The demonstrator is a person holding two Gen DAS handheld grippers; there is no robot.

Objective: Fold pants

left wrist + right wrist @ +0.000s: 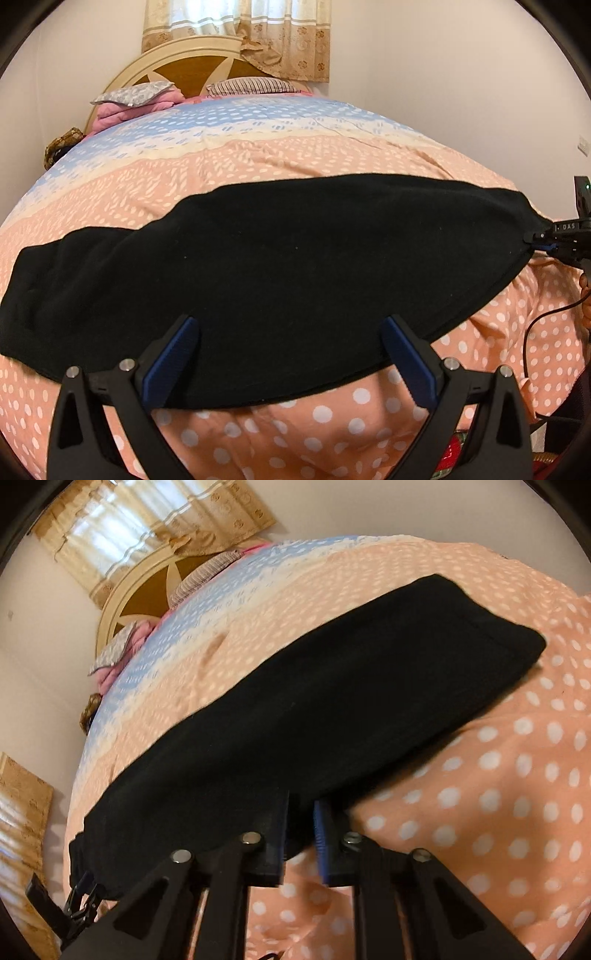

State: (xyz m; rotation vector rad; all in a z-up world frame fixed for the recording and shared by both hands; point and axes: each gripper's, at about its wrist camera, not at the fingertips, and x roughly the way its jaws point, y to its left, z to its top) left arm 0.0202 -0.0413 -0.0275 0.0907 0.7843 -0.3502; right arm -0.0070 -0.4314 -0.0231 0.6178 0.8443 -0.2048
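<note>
Black pants [273,273] lie folded lengthwise across the bedspread, also seen in the right wrist view [314,709]. My left gripper [290,332] is open, its blue-padded fingers [173,354] over the pants' near edge, holding nothing. My right gripper [301,812] has its fingers nearly closed, pinching the near edge of the pants. In the left wrist view the right gripper [535,240] grips the pants' right end, which is pulled to a point.
The bed has a peach polka-dot and blue bedspread [332,417]. Pillows [136,92] and a round headboard [192,62] are at the far end, with curtains [258,29] behind. A cable [532,332] hangs at the right.
</note>
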